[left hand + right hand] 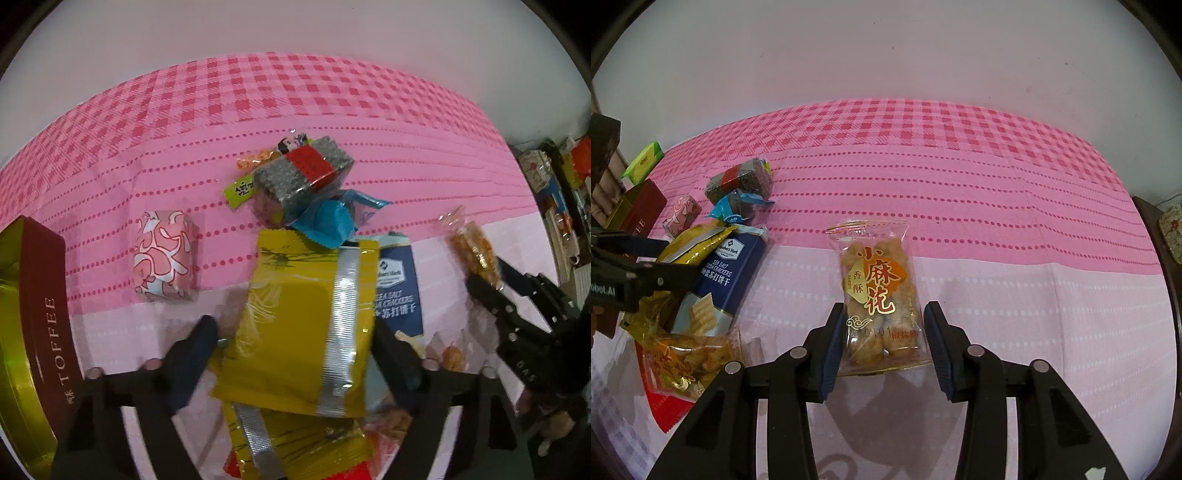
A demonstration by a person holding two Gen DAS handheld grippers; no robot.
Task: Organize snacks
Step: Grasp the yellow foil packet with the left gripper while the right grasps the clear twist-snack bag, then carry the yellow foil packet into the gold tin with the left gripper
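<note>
Left gripper (295,354) straddles yellow pouch (299,325) atop snack pile, pads not visibly pressing. Right gripper (882,343) clamps fried-twist packet (877,295) above pink tablecloth (997,206). Picking step; next likely squeeze pouch, carry toward toffee tin (33,332).

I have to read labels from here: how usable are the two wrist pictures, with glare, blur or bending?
Left wrist view: glare streaks the silver seam of the yellow packet; the cracker box text reads, the fried snack packet is soft. Right wrist view: the twist snack packet is sharp, its shadow falls below it; the table's far edge bows in both.
</note>
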